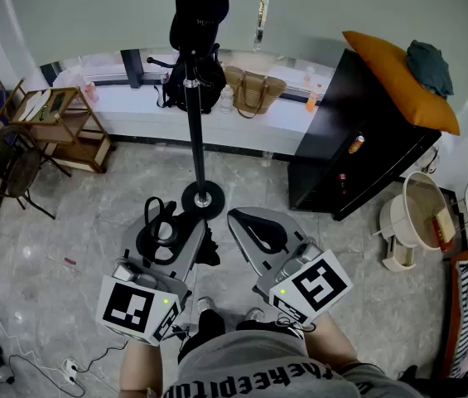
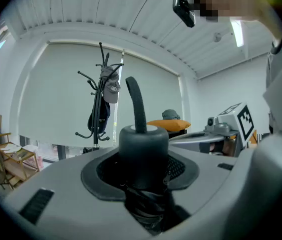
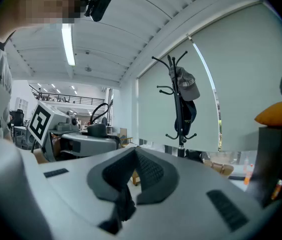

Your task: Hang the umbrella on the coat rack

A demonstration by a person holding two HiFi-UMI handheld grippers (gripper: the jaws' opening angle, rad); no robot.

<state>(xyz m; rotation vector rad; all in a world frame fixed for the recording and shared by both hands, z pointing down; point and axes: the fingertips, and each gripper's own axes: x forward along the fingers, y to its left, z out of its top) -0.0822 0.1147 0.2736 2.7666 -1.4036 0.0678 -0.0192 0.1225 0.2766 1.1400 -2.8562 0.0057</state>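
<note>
Umbrella (image 2: 141, 146), black, folded, strap loop sticking out, clamped between jaws of left gripper (image 1: 171, 230) above floor (image 1: 93, 222). Right gripper (image 1: 254, 226) just beside, jaws together, empty. Coat rack (image 1: 194, 123) ahead, well apart, cap (image 3: 186, 86) hanging on it.

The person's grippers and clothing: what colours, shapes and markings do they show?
Both the left gripper and the right gripper have light-grey shells; each claw is lined with black textured pads. Each carries a white cube with black square markers and a small green light. The person wears a grey shirt with black lettering.
</note>
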